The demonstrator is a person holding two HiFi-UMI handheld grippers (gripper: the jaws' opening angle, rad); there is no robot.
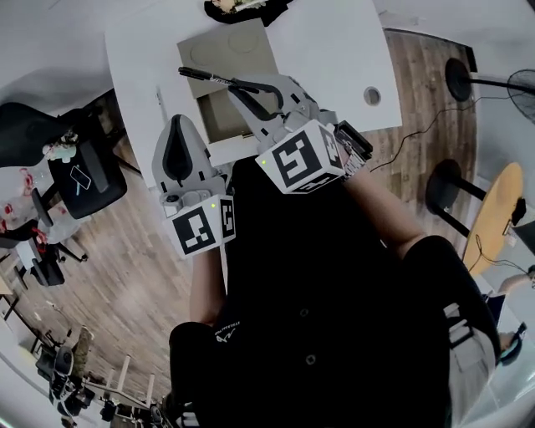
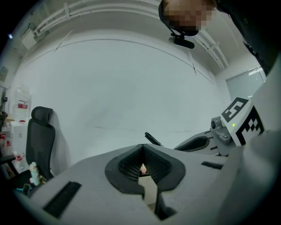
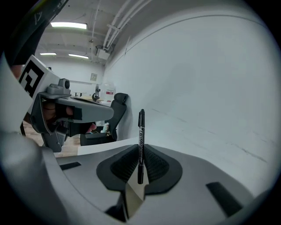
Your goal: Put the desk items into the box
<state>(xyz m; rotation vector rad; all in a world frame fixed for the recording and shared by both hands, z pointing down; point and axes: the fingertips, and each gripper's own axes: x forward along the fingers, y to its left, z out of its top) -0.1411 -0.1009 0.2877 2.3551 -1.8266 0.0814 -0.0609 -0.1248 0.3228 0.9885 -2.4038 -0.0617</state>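
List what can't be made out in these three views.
- Inside of the box, head view: the right gripper and its pen cover part of it, so its contents cannot be told.
- Print on the pen, right gripper view: too small to read.
- Dark item at the far edge of the desk, head view: cut off by the picture's top.
- Near desk edge, head view: hidden by the person's dark clothing.

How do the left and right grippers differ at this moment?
The right gripper has its jaws shut on a black pen that sticks out past them; the left gripper has its jaws shut on nothing. In the head view the right gripper hangs over the cardboard box, while the left gripper sits off to the box's left. Both are grey, with jaws closed.
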